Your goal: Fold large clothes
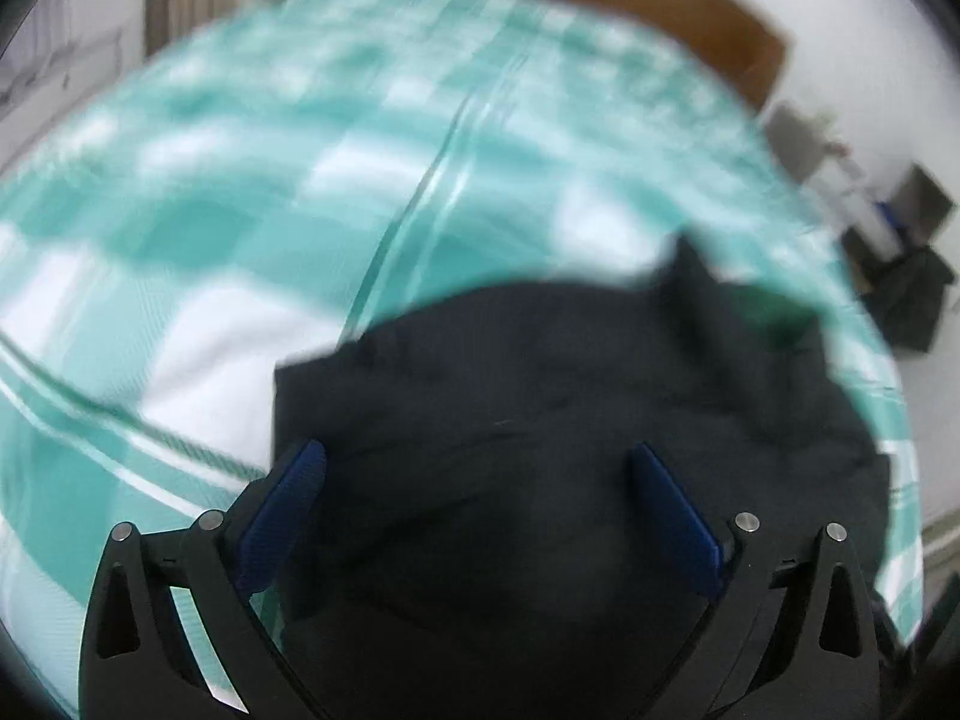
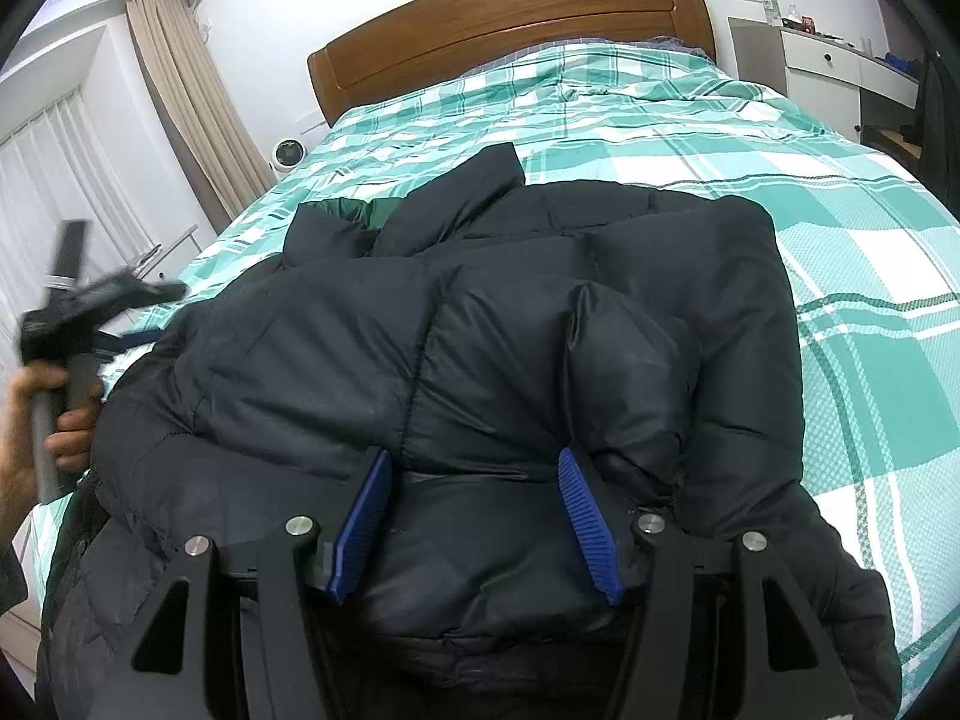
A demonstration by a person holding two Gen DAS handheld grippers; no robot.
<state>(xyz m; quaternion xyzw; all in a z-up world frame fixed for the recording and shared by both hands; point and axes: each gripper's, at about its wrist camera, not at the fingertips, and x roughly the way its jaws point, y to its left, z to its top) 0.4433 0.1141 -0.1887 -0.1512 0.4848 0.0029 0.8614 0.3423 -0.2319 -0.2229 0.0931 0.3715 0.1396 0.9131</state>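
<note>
Right tool stands half-wide over the dark puffer jacket, pads flanking a padded fold without pinching. Left tool is wide, empty, above the jacket's edge. Jacket lies bunched on the checked bed. Judged light, soft, slippery, springy; grip seams or hem.

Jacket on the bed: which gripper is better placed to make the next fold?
Probably right: the right gripper sits over the jacket, jaws apart around a puffy fold. The left gripper is open, at the jacket's edge.
</note>
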